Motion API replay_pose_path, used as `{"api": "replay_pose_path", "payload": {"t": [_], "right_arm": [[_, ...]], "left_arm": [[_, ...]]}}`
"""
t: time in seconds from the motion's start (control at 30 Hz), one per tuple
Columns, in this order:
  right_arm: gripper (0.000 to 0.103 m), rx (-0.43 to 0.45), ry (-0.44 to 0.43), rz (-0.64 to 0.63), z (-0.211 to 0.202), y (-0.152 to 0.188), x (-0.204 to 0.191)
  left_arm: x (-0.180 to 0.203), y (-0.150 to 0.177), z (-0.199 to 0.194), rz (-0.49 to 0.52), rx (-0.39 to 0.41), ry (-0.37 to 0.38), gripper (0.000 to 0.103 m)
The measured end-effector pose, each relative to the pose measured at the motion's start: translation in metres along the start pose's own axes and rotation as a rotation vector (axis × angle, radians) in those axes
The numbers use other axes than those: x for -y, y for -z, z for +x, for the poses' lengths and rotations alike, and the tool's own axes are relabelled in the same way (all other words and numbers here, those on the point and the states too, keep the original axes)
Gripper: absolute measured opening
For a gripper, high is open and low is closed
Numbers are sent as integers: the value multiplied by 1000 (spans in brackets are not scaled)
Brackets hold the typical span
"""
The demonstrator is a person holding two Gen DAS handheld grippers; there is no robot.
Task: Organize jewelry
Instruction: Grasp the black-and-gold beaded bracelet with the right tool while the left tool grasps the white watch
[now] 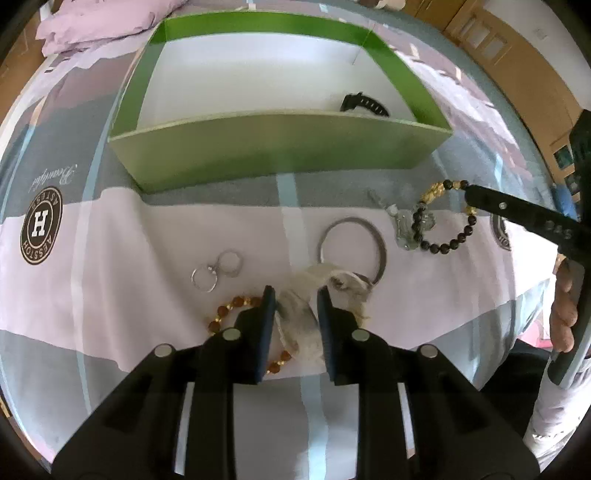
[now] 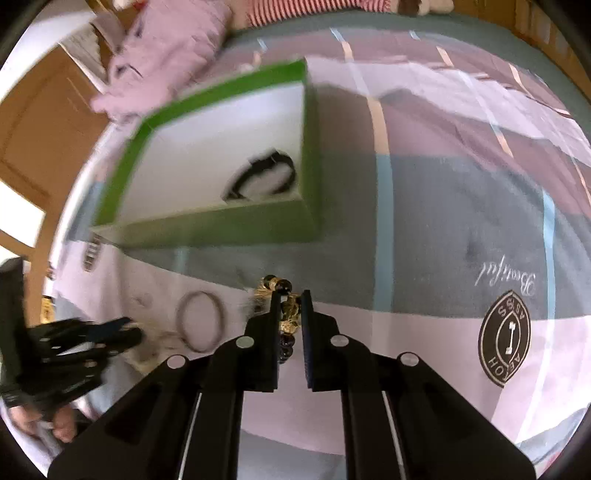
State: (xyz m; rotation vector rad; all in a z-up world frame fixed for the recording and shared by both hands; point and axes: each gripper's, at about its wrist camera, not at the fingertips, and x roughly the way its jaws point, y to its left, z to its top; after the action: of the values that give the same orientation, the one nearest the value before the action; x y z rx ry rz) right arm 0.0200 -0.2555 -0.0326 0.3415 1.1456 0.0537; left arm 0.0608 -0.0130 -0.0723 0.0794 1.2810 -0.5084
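A green box (image 1: 280, 144) with a white floor stands on the bed and holds a black watch (image 1: 364, 102); the box (image 2: 221, 225) and watch (image 2: 264, 177) also show in the right wrist view. My left gripper (image 1: 295, 295) is closed around a pale jade bangle (image 1: 299, 317) lying over an amber bead bracelet (image 1: 236, 306). My right gripper (image 2: 290, 299) is shut on a black and gold bead bracelet (image 2: 286, 314), lifted off the bedspread; this bracelet also shows in the left wrist view (image 1: 447, 218).
On the bedspread lie a silver bangle (image 1: 352, 247), two small silver rings (image 1: 218, 269), a pale green pendant (image 1: 408, 225) and a crumpled tissue-like piece (image 1: 347, 284). A pink pillow (image 1: 103, 22) lies behind the box. Wooden cabinets (image 1: 517, 66) stand at right.
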Motion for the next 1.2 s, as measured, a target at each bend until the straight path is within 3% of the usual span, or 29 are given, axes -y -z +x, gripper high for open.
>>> {"api": "replay_pose_path", "payload": {"t": [0.2,0.33,0.5,0.63,0.8,0.87,0.9,1.2], "right_arm": [[10,12,-25,2,-10,-2,5],[10,37,-121,-26,-26,1,4],[10,-14,-148,-97,-22,3,-15],[15,-16,-10,-69,-15,1,-6],[18,-63,34,-53,-1,5,-2],[31,-80,48,-56,5,7,-3],[32,-89,59,-58,8,8,-4],[33,-192,143,-130,43,23,-16]], "left_arm": [[6,1,-2,12,0,2,23],[12,1,4,17,-6,-6,33],[10,2,7,16,-12,-12,38],[10,0,10,6,-14,-9,43],[17,0,17,21,-18,-18,43],[22,1,21,36,-23,-31,43],[23,1,23,42,-25,-34,42],[33,1,35,76,-37,-72,39]]}}
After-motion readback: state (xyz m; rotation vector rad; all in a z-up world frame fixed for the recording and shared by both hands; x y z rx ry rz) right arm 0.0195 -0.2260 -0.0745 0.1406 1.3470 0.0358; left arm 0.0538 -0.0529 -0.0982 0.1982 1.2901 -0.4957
